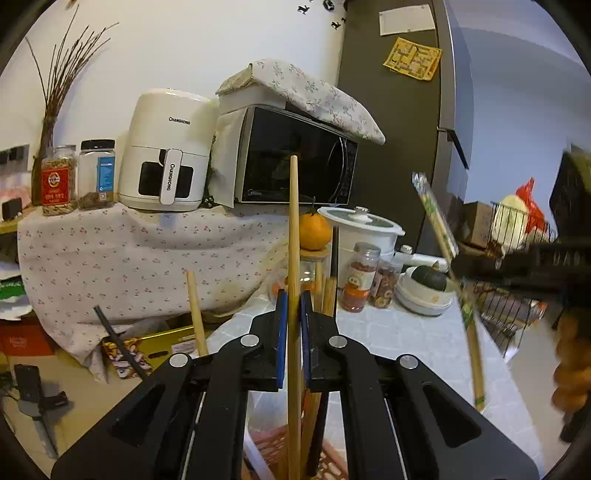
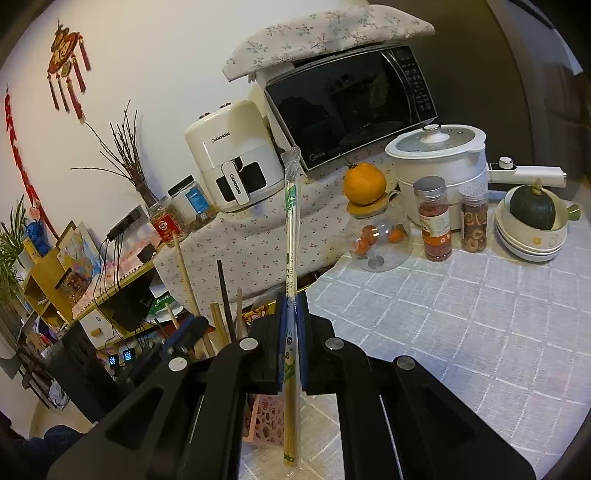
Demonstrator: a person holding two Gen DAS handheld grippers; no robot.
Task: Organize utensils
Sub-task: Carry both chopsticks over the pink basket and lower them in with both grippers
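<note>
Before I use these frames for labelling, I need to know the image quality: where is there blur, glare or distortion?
Left wrist view: the right edge is motion-blurred, smearing the wrapped chopsticks and wire rack; the bare chopstick in the left tool stays sharp. Right wrist view: sharp throughout; the microwave door shows reflections. Both views bend straight lines and have dark corners.

A black-fronted microwave (image 2: 354,107) is sitting under a floral cloth (image 2: 328,33), with a cream plastic air fryer (image 2: 236,166) standing just beside it on a flower-print covering. On the grey checked counter (image 2: 461,325) an orange (image 2: 364,183) is resting on the wooden lid of a clear glass jar (image 2: 380,243). Near it two clear spice jars (image 2: 436,218) are standing before a white lidded pot (image 2: 439,162), and a dark green squash (image 2: 532,206) is lying in stacked white bowls (image 2: 532,236).
</note>
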